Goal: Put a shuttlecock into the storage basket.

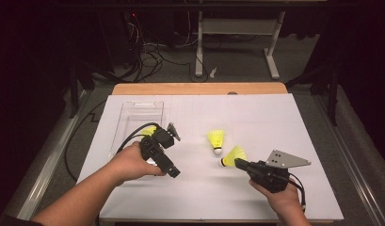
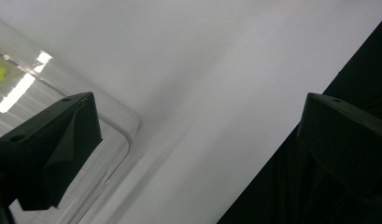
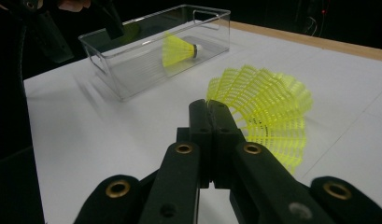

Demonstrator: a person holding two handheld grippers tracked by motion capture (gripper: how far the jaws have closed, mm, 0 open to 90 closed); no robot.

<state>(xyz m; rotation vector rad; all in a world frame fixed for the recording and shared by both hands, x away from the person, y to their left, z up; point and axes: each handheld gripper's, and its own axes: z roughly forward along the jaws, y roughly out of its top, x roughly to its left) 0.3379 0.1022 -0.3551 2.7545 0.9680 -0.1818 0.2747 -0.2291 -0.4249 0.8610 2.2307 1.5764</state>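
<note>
white table [image 1: 199,188] in a dark room. high view: left gripper [image 1: 170,134] beside clear bin [image 1: 133,113] at centre left; right gripper [image 1: 237,163] shut and empty at lower right, touching shuttlecock [image 1: 234,155]. left gripper view: jaws wide apart, empty. right gripper view: jaws pressed together, shuttlecock [image 3: 268,107] just behind them.

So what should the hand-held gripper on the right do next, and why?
Probably open its jaws. The right hand-held gripper is shut with nothing in it, its tips just beside the nearest yellow shuttlecock lying on the white table. It cannot pick that up for the clear box until its jaws part.
</note>
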